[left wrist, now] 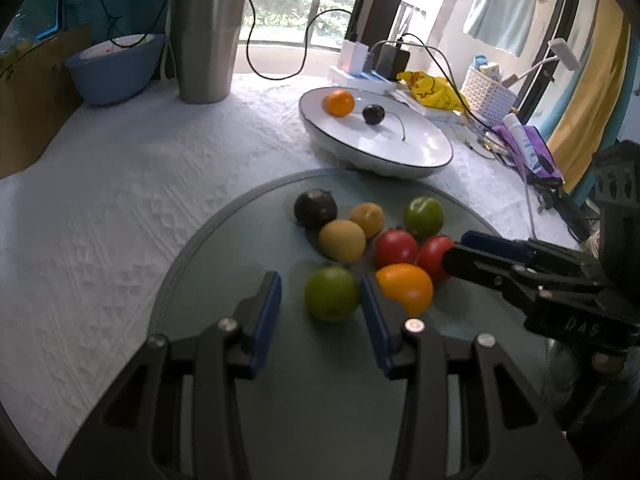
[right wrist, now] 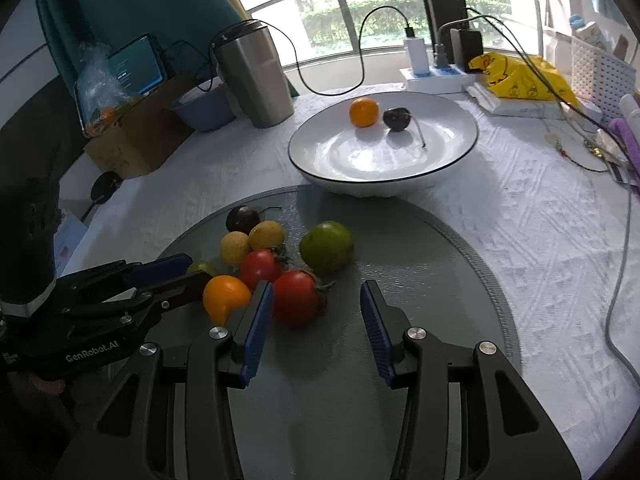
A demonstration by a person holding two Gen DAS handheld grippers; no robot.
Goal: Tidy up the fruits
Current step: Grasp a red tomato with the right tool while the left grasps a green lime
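Note:
Several small fruits lie clustered on a grey round mat (left wrist: 224, 264). My left gripper (left wrist: 320, 312) is open around a green fruit (left wrist: 331, 293), its fingers on either side. An orange fruit (left wrist: 406, 286) sits just right of it. My right gripper (right wrist: 316, 320) is open, with a red tomato (right wrist: 296, 296) between its fingers near the left one; it also shows in the left wrist view (left wrist: 472, 248). A white plate (right wrist: 340, 160) behind the mat holds an orange fruit (right wrist: 363, 112) and a dark fruit (right wrist: 397, 119).
A steel tumbler (left wrist: 208, 40) and a blue bowl (left wrist: 116, 68) stand at the back left. A cardboard box (right wrist: 132, 140) and a tablet (right wrist: 132, 68) are further left. Chargers, cables, a yellow bag (right wrist: 516, 78) and a white basket (right wrist: 600, 72) crowd the back right.

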